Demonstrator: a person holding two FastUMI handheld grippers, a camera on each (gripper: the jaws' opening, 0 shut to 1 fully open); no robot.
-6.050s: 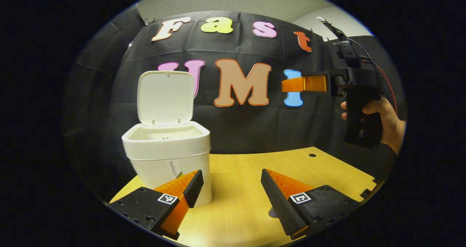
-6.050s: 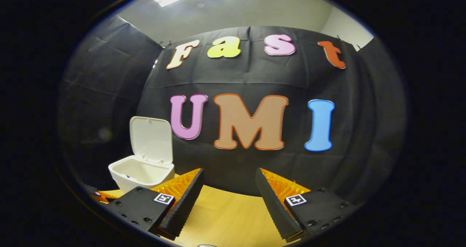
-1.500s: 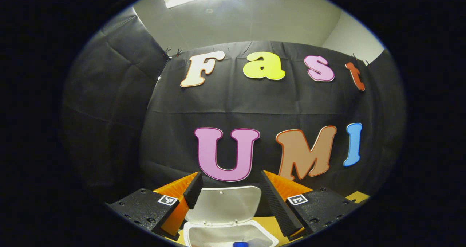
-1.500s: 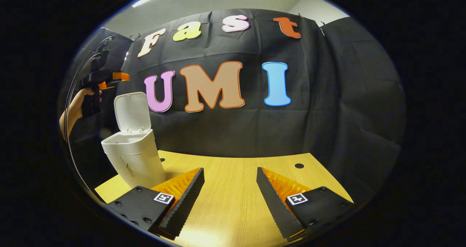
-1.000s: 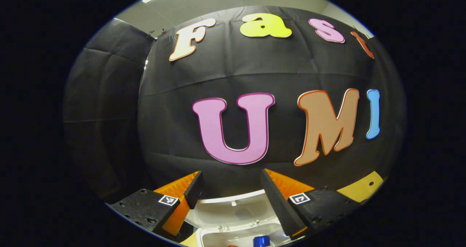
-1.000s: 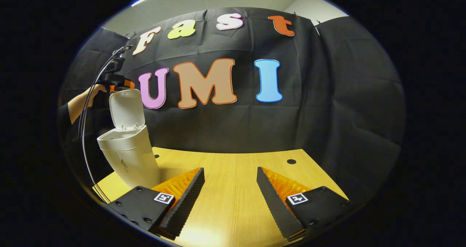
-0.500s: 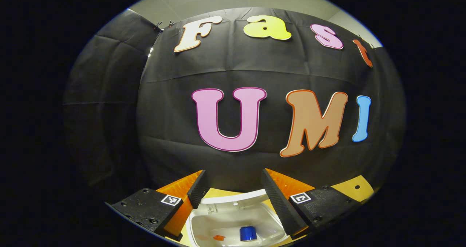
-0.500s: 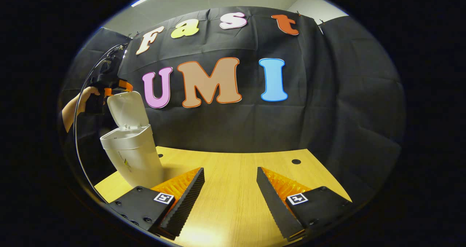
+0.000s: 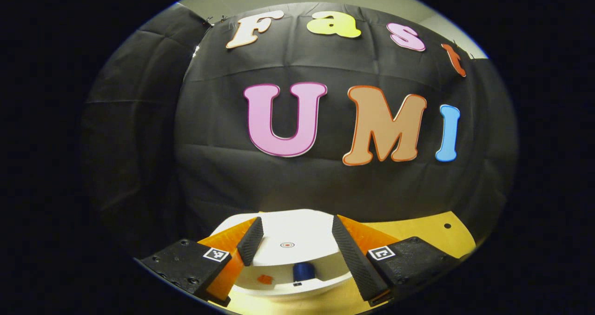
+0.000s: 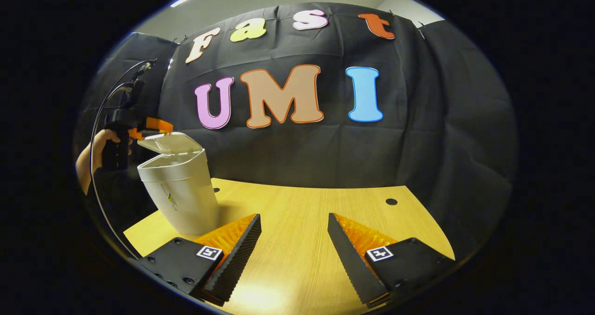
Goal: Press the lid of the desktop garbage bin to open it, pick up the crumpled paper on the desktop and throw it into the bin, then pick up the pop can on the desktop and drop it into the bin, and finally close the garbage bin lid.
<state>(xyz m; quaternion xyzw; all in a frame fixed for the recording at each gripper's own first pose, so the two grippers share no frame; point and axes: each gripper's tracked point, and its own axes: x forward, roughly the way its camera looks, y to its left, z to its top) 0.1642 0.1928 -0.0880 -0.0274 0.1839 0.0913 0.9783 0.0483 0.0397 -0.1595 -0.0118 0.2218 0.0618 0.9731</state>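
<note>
While nearly shut, lid (image 9: 288,240) lies under left tool (image 9: 294,233).

The booth was dim, lit from overhead; glare pooled on the counter (image 10: 251,298), and edges bowed with fisheye distortion.

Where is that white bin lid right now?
In the right gripper view, the white plastic lid is tipped almost flat over the white bin at the wooden table's left end, with the left claw right above it.
</note>
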